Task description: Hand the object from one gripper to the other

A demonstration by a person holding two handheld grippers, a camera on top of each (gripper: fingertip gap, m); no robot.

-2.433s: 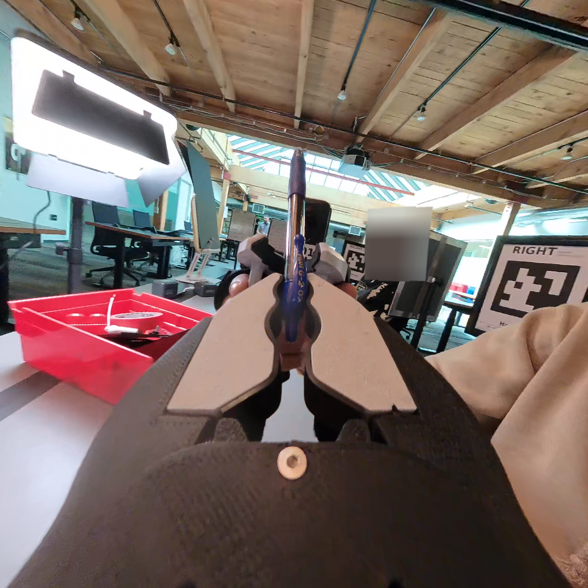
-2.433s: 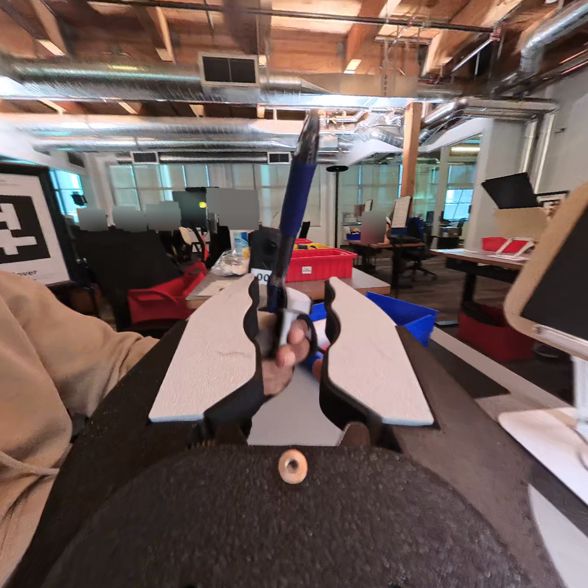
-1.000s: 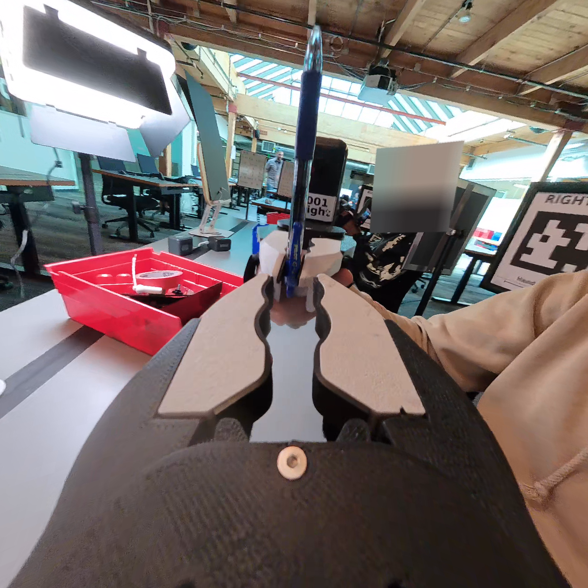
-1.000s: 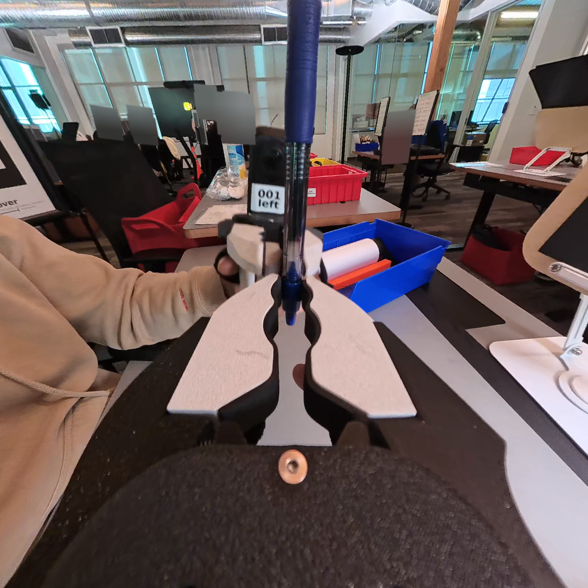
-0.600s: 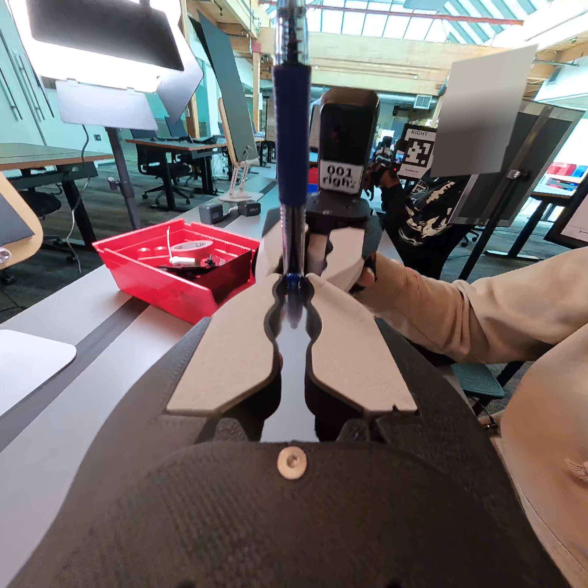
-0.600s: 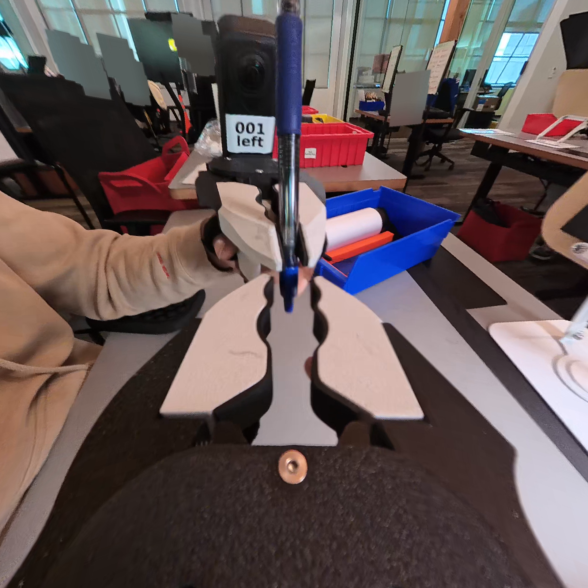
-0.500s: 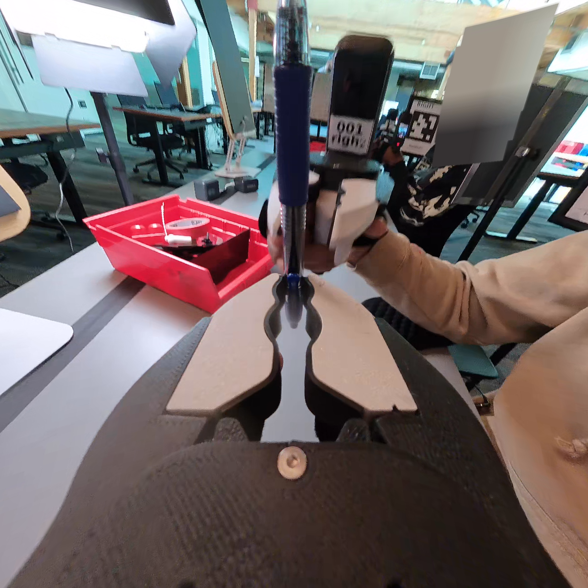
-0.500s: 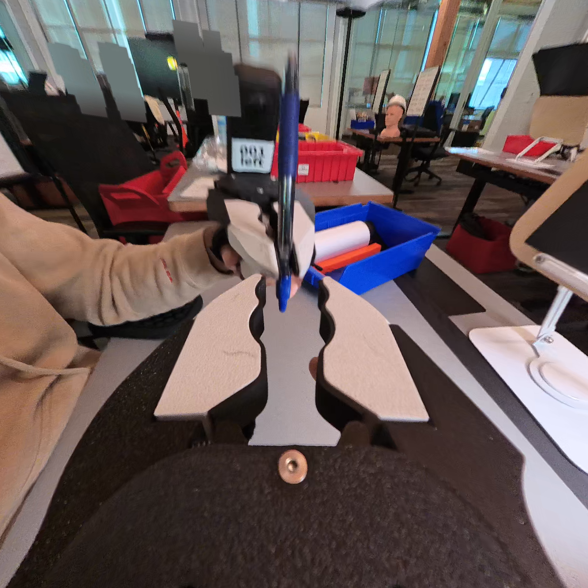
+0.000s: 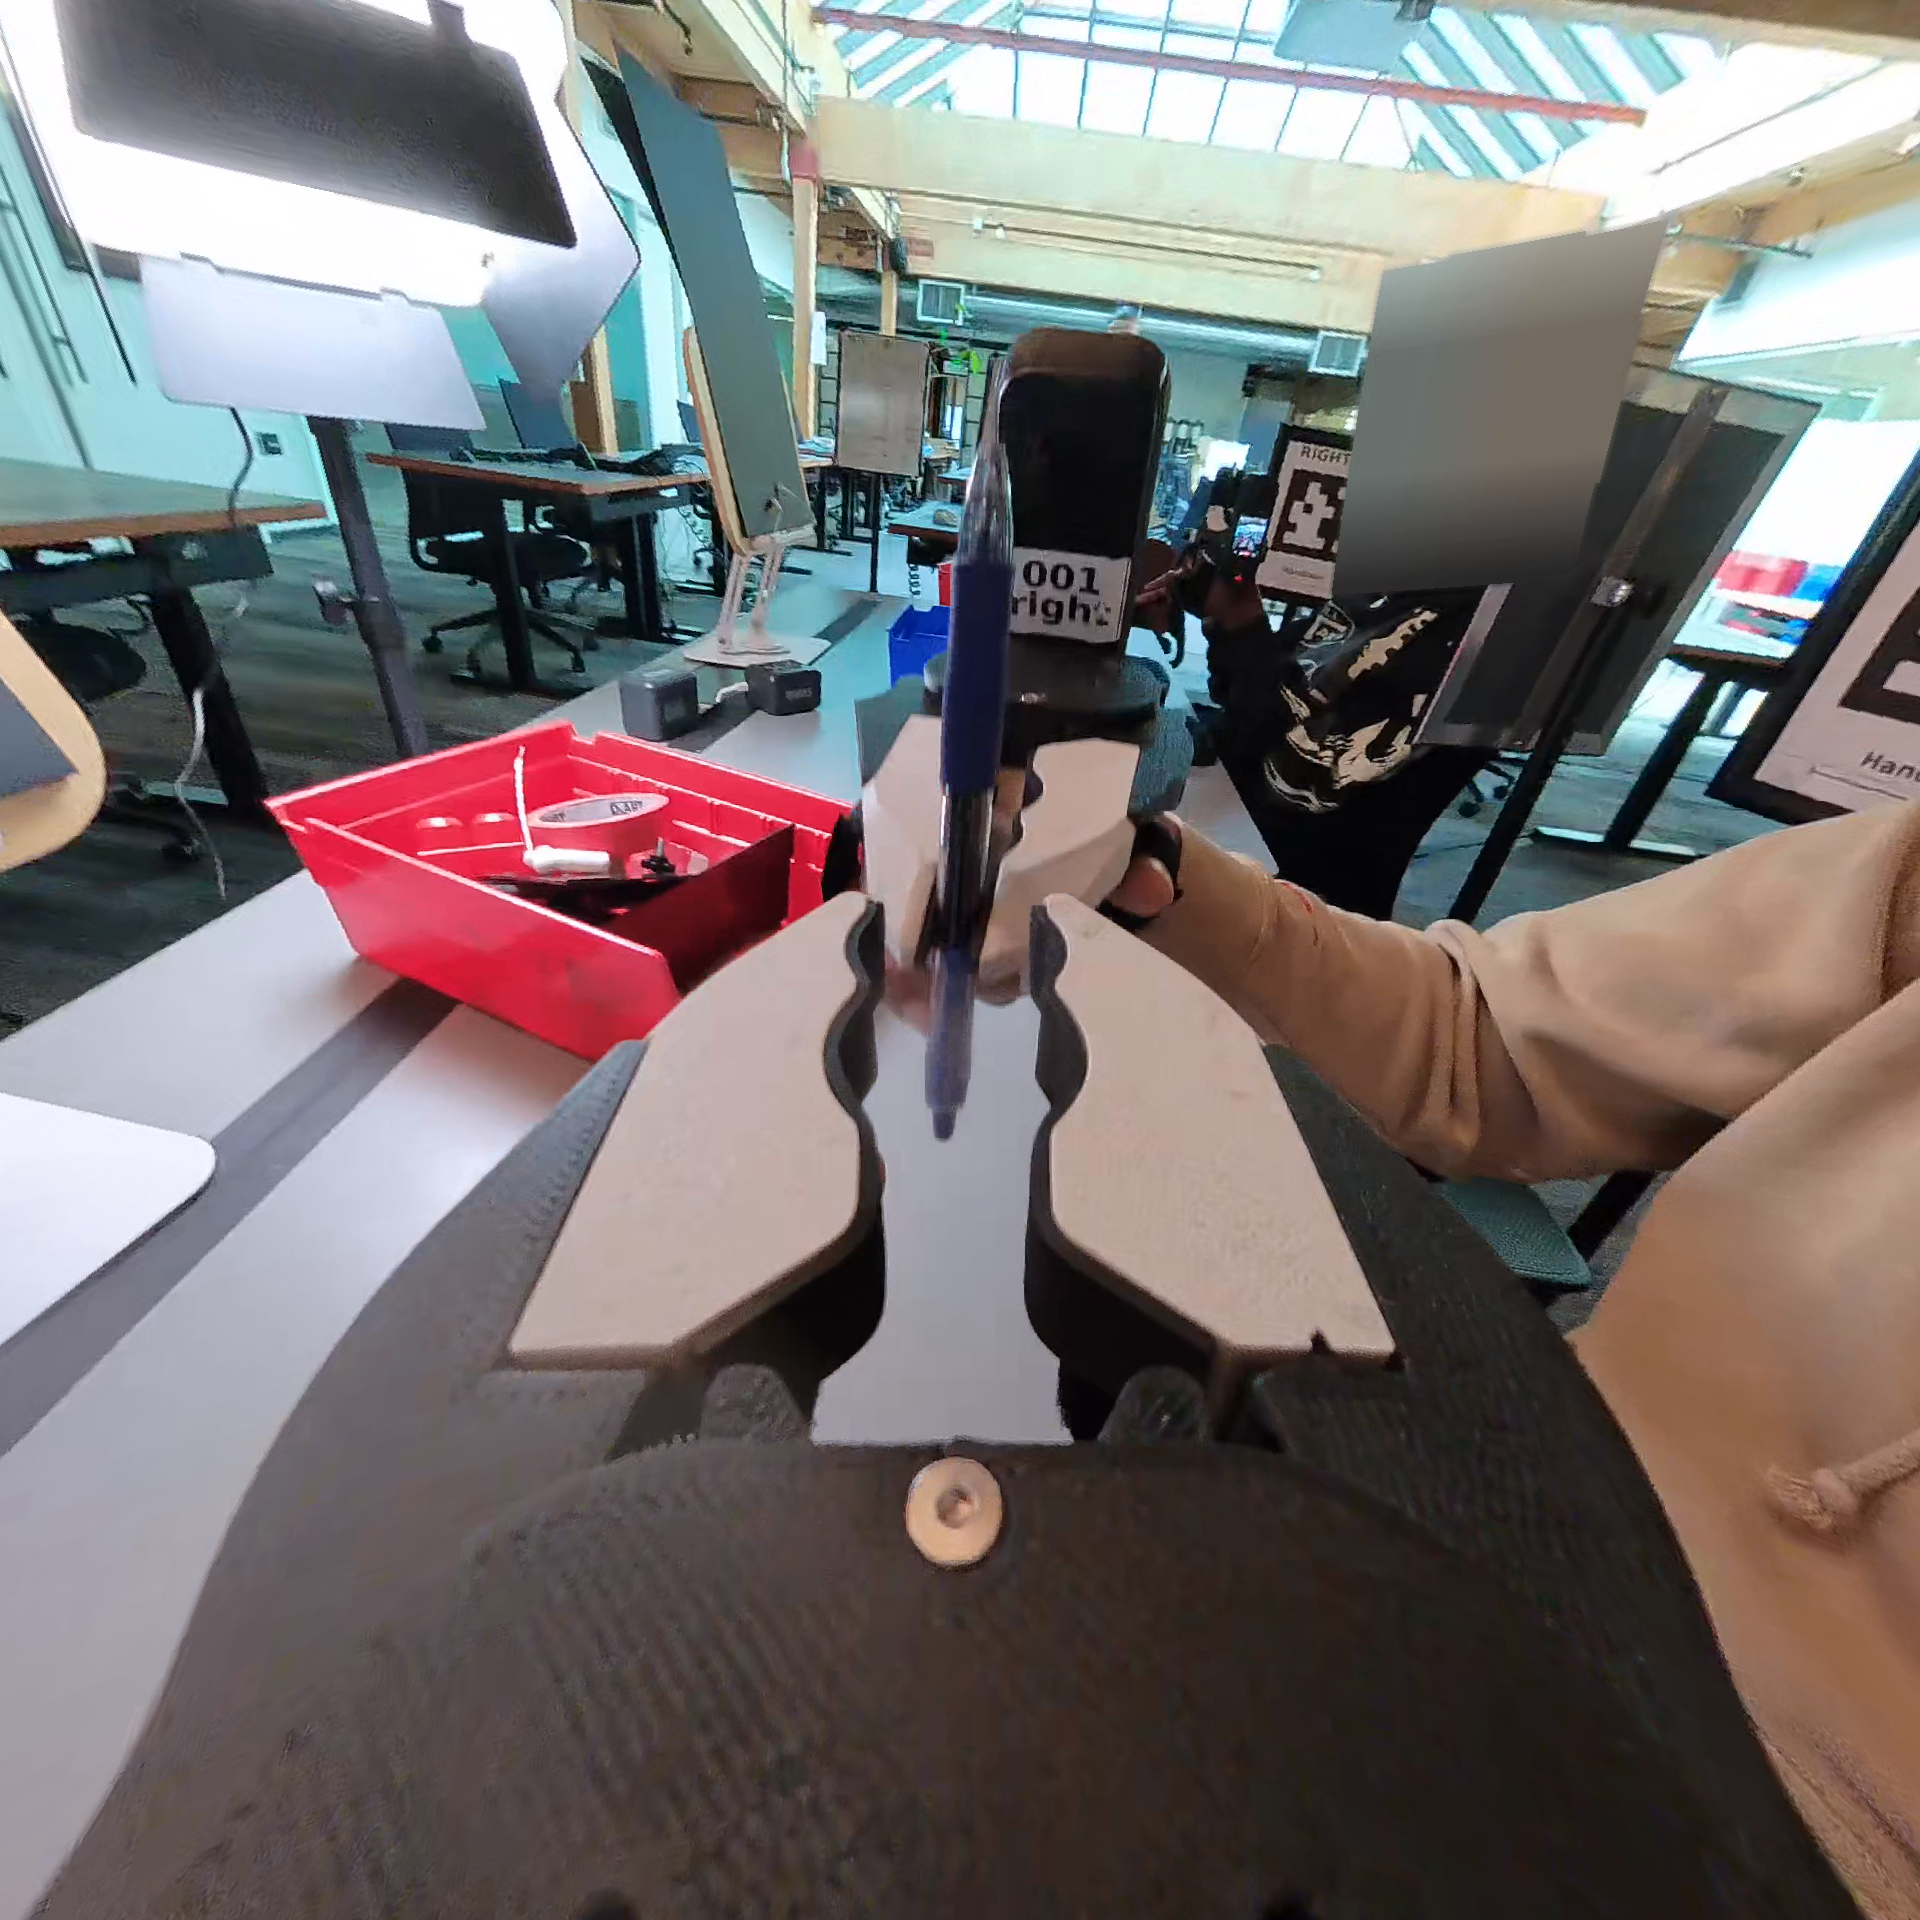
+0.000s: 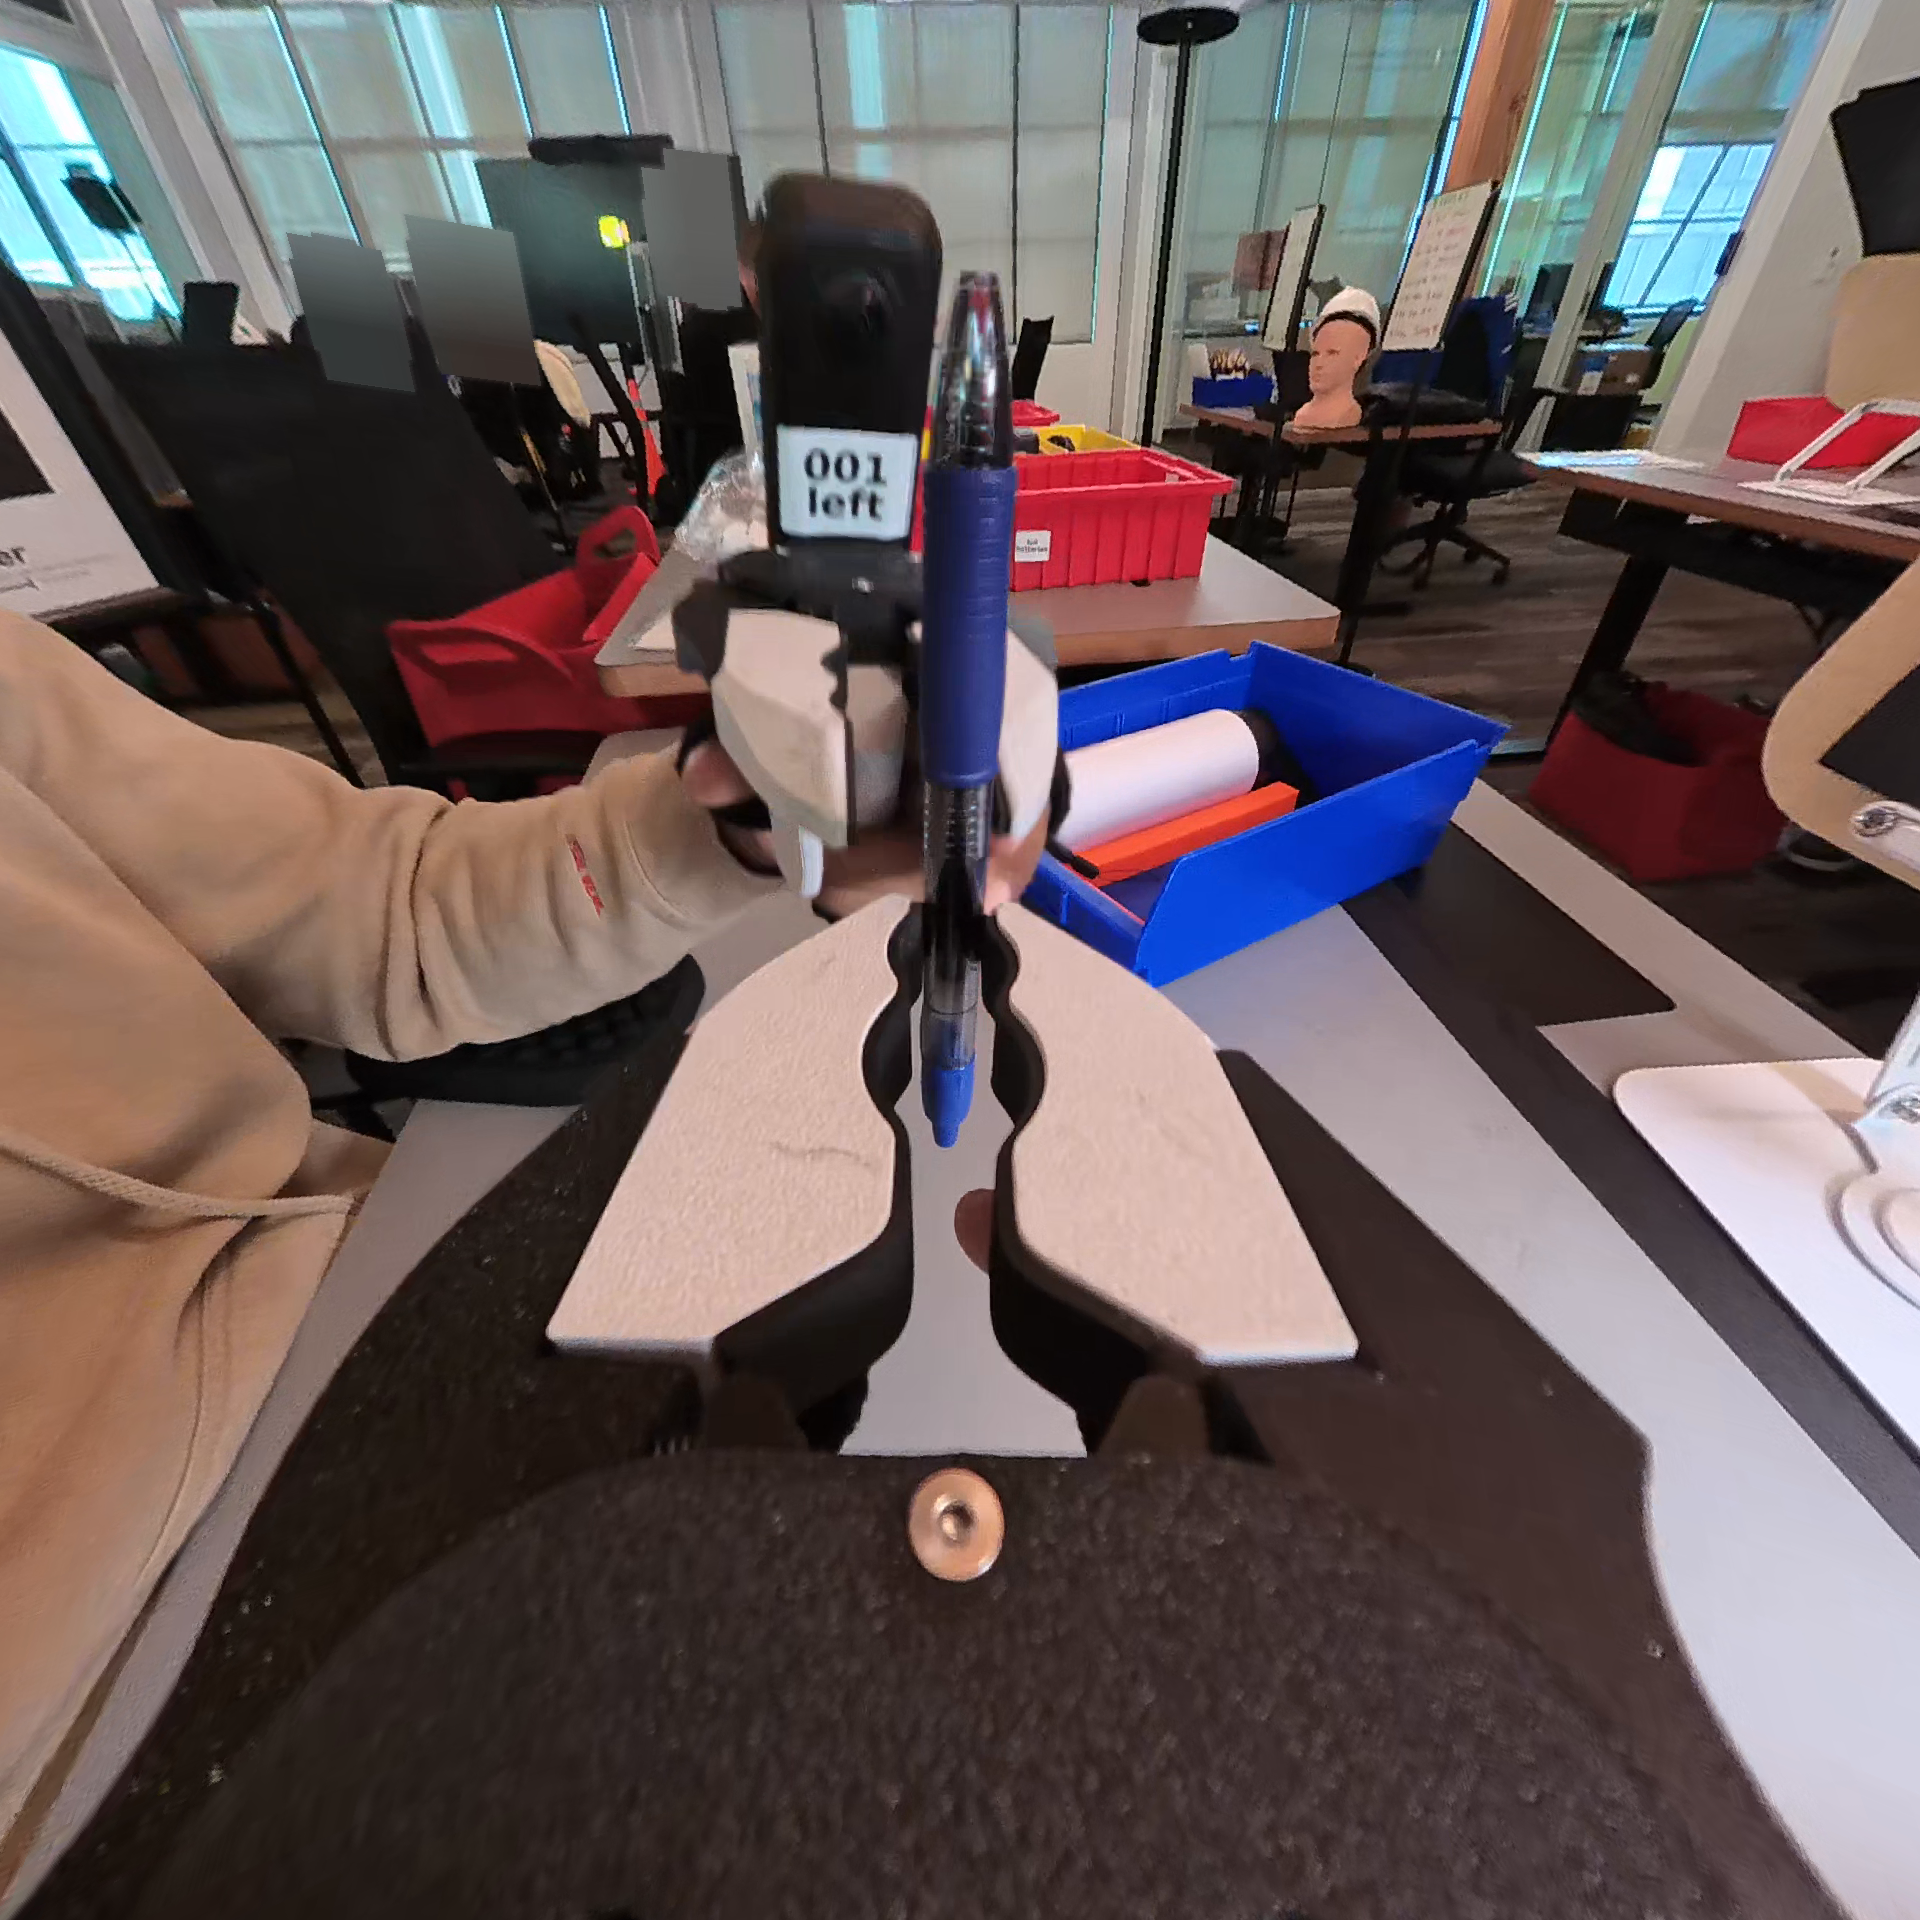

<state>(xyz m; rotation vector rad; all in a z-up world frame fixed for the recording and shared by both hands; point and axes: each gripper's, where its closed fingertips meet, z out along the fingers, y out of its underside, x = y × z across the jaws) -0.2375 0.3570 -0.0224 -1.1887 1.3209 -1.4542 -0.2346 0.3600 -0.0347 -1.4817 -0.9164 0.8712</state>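
Pen stood upright above the grey table, clamped near its lower end between the closed fingers of the right gripper. Taking the left wrist view from left to right: a red bin of small parts sat at the left. At centre, the left gripper had its fingers spread, with the pen's lower end hanging between them and touching neither. At the right edge stood a poster with a black-and-white marker. In my judgement the pen was already with the right gripper and the release remained to be finished. The left gripper should back straight off with its fingers wide so as not to knock the barrel. The right should hold firm, since its low grip leaves a long upper length free to tip. A white sticker was fixed to each gripper's camera body; print on the pen barrel was too blurred to read.
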